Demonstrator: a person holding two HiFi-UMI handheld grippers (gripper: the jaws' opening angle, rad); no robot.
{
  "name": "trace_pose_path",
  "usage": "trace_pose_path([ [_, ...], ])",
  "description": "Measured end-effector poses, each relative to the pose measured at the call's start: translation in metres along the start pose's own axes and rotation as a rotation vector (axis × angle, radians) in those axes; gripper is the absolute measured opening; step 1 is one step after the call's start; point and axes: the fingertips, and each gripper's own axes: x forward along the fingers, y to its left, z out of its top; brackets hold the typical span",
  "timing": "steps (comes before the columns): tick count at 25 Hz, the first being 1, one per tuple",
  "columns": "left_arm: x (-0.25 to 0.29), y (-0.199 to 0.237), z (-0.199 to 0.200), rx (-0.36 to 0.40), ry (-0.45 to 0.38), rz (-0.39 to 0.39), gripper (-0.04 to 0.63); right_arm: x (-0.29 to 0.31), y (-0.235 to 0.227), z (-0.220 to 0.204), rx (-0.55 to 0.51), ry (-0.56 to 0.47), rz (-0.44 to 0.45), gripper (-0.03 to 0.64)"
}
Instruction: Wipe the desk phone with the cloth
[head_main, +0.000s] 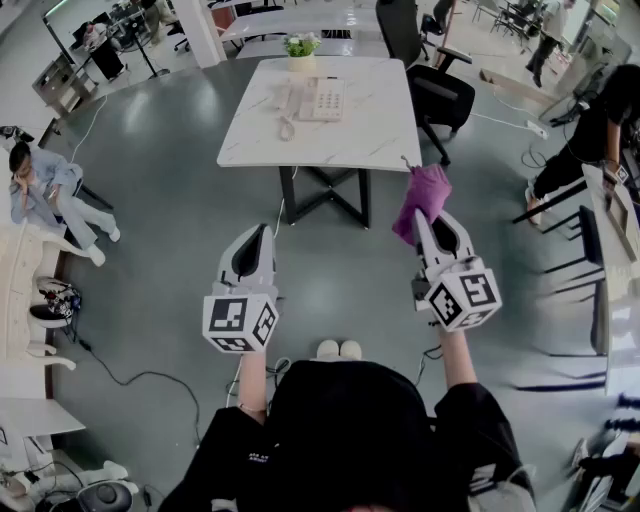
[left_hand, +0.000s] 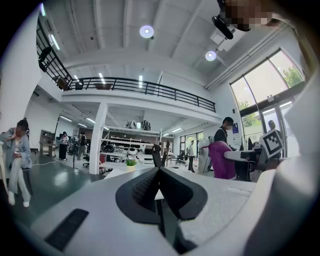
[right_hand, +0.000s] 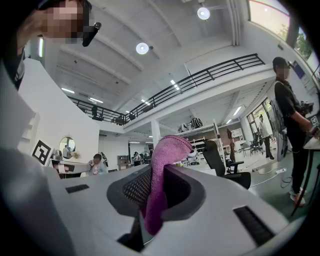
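Head view puts the wiping as not yet begun: the desk phone (head_main: 312, 100) sits on the far table (head_main: 365, 130), well apart from both grippers. The right gripper (head_main: 424, 222) is clenched on the purple cloth (head_main: 424, 193). The left gripper (head_main: 259, 236) is clenched on nothing.

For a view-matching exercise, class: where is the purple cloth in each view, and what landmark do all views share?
Head view: purple cloth right of centre, in the right tongs.
Left gripper view: purple cloth at middle right.
Right gripper view: purple cloth at centre, pinched between the right tongs.
Shared landmark: the black office chair by the white table.
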Motion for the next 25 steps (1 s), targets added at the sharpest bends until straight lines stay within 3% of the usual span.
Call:
trace_pose_path([
  [18,0.013,-0.018,-0.004,0.006,0.002,0.001,-0.003,0.002,-0.014,-0.005,0.010,-0.003,0.052,0.037],
  [25,0.025,-0.030,-0.015,-0.002,0.013,0.004,-0.003,0.011,-0.036,-0.007,0.021,-0.005,0.029,0.037],
])
